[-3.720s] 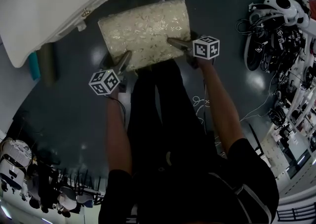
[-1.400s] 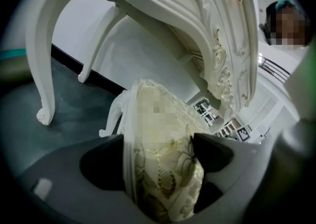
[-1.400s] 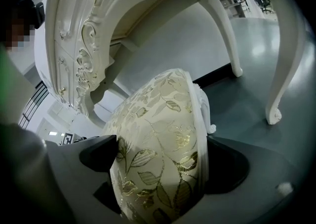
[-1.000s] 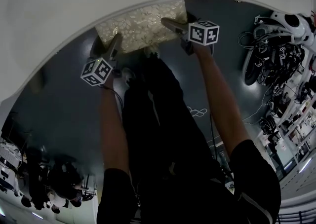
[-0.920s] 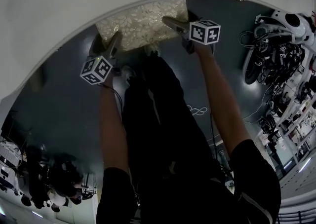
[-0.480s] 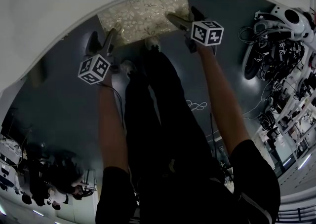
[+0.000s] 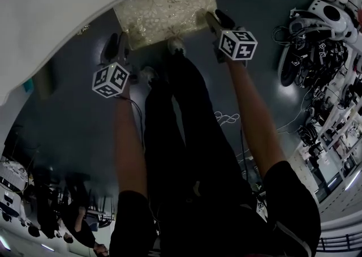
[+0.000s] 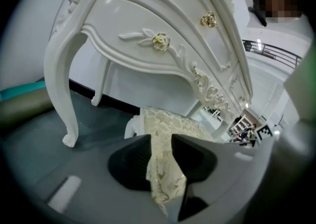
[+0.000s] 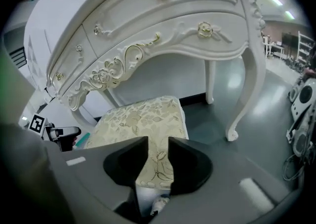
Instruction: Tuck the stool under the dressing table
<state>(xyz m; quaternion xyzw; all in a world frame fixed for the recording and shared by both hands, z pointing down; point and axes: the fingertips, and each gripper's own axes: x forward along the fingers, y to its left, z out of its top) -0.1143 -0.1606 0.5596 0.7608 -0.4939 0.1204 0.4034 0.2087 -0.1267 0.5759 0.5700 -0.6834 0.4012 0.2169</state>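
Two grippers: we hold the left gripper point(image 7: 117, 41) and the right gripper point(image 7: 211, 17) near the stool's front corners, neither touching it.
Left jaws: just been closing — we see a narrow gap, with nothing gripped and the cushion only showing beyond it.
Right jaws: likewise just closed down to a slim gap, holding nothing.
Stool point(image 7: 164, 9): cream floral cushion on the dark floor point(image 7: 73, 114), between the table's curved legs. Its far part is under the tabletop and its near edge shows toward us.
Dressing table point(image 7: 56, 7): white and carved, with gold knobs.
Shoe point(image 7: 176, 46): just beside the stool's near edge.
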